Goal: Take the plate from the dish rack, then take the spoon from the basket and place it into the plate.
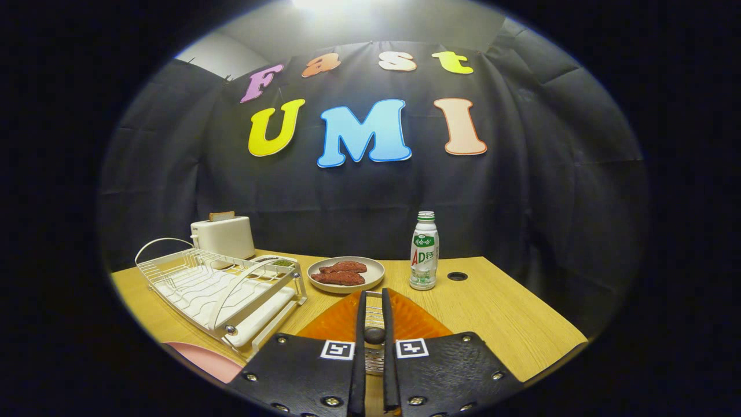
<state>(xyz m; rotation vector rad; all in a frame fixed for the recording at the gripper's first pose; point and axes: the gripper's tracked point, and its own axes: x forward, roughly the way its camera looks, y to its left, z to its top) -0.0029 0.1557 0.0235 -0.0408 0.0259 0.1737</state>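
Gripper view looks along the two fingers of the gripper (373,304), which stand nearly closed with a narrow gap between them; a slim metal spoon (374,335) with a dark rounded part sits in that gap, though whether both fingers press on it cannot be told. Beneath the fingers lies a translucent orange ribbed basket (417,321) on the light wooden table (509,313). Just beyond the fingertips rests a round beige plate (373,267) holding reddish-brown pieces of food (341,272). Left of the fingers stands a white wire dish rack (220,286), with a white toaster (223,236) behind it. A white bottle with a green cap (424,250) stands right of the plate. Near the rack's front corner lies a pink flat thing (202,359).
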